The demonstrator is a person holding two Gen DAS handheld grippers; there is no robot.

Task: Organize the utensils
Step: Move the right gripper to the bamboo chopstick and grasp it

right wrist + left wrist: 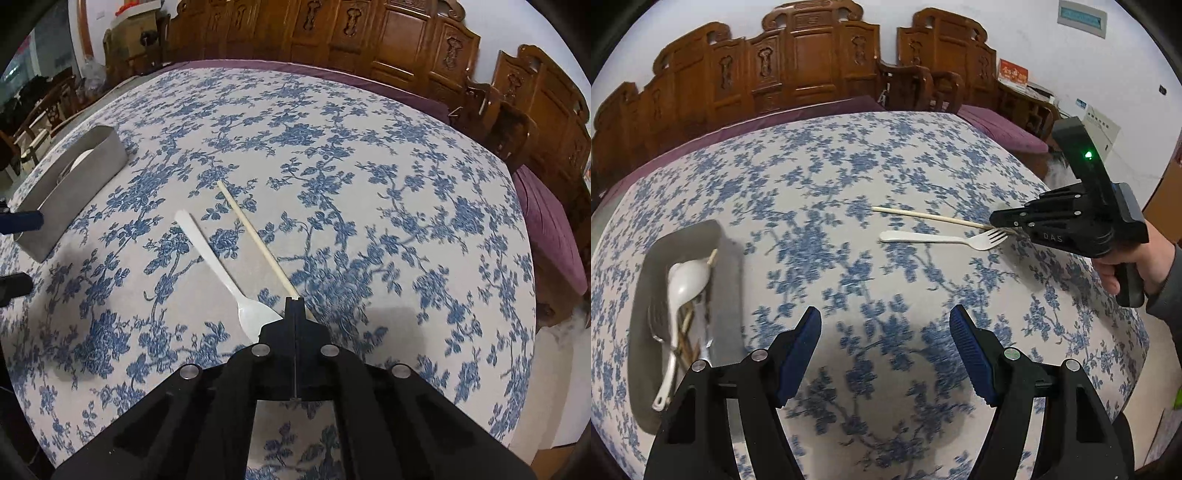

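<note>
Left wrist only: grey tray [729, 280] interior with white spoon [685, 286], metal fork [657, 321], chopsticks; hand [1134, 266] on right gripper.
Right wrist only: tray side wall [79, 184].
Chopstick [255, 236]: pale wood, on floral tablecloth [369, 184], beside white plastic fork [218, 266].
Right gripper [295, 301]: clamped on chopstick tip.
Left gripper [886, 347]: wide, empty.

Fork [942, 239] beside chopstick [923, 216], tray [642, 280] well apart

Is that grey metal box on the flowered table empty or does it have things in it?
Not empty. The grey tray holds a white spoon, a metal fork and wooden chopsticks, lying lengthwise inside.
</note>
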